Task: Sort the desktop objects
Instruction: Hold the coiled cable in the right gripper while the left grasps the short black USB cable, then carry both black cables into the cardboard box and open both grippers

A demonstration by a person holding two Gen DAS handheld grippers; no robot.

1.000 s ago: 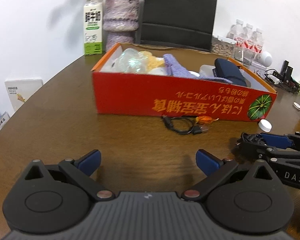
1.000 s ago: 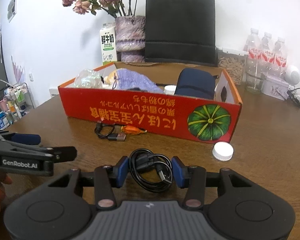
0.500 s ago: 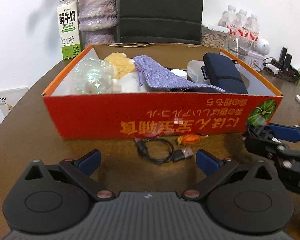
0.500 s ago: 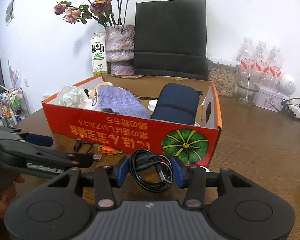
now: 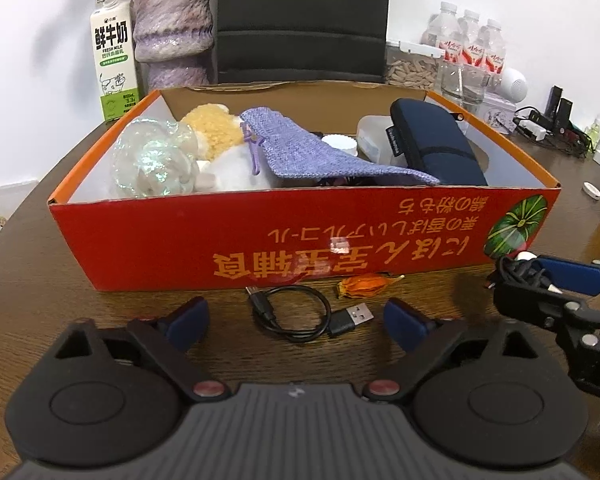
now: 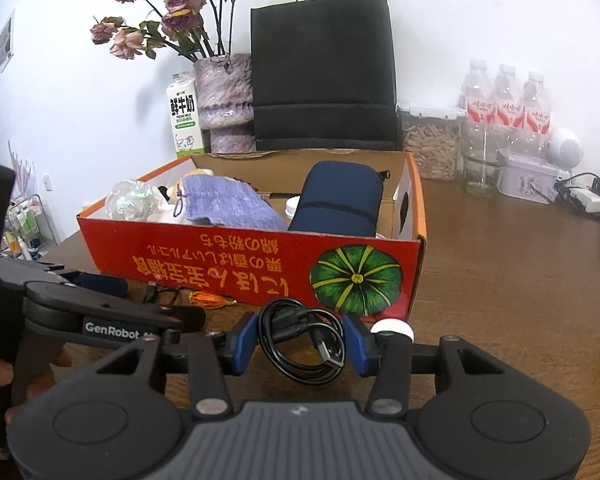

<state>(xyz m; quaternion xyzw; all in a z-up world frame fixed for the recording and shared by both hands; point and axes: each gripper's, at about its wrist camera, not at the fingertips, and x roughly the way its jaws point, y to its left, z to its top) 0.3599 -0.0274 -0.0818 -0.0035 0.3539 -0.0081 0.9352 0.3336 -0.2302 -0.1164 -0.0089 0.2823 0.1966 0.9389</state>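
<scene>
L gripper sits low over the wooden table, just in front of the red box; its jaws stand wide and are closing, w/ a short black USB cable lying on the table between the blue pads, pads not touching it. A small orange dried flower lies beside that cable, close against the box's front wall. R gripper is clenched on a coiled black cable: both blue pads press the coil from either side, coil held clear of the table in front of the box's pumpkin-print corner. A white cap shows just behind the R finger, near that corner. Box contents, L to R in the left wrist view: clear iridescent ball, yellow-and-white plush, purple knit pouch, white lidded container, navy zip case leaning upright. Behind the box: milk carton, purple vase, black paper bag, water bottles.
</scene>
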